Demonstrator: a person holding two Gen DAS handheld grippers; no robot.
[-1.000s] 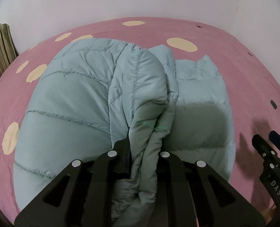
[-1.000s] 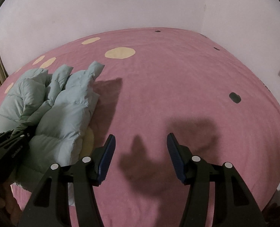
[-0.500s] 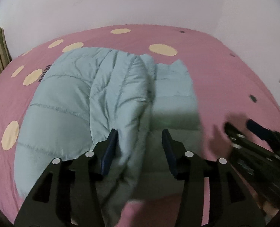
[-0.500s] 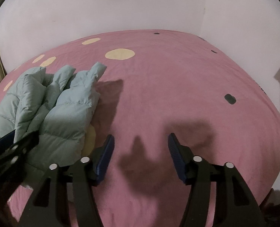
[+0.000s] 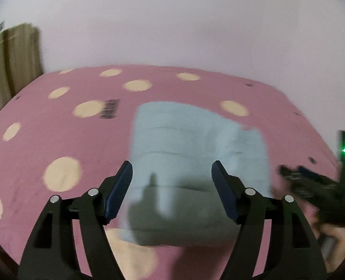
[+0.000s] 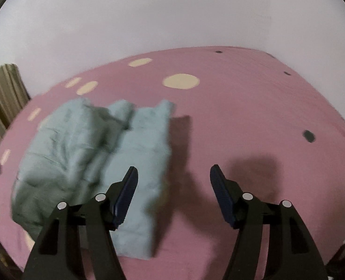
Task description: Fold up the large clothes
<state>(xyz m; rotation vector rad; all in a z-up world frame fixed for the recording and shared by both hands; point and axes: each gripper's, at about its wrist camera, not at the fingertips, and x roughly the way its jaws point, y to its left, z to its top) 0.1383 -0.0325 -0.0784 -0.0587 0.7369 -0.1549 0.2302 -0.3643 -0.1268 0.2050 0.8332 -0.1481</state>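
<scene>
Both views are motion-blurred, so I can't make out the seams of the jacket (image 5: pixel 195 154), and my left gripper (image 5: pixel 171 189) hides part of its near edge. It lies folded on the pink spotted bed (image 5: pixel 55 140). A second ago my left gripper was clamped on a fold of it; now it has let go and pulled back, fingers spread wide above the jacket. My right gripper (image 6: pixel 173 196) stays wide apart too, held over bare bed just right of the jacket (image 6: pixel 135 158).
</scene>
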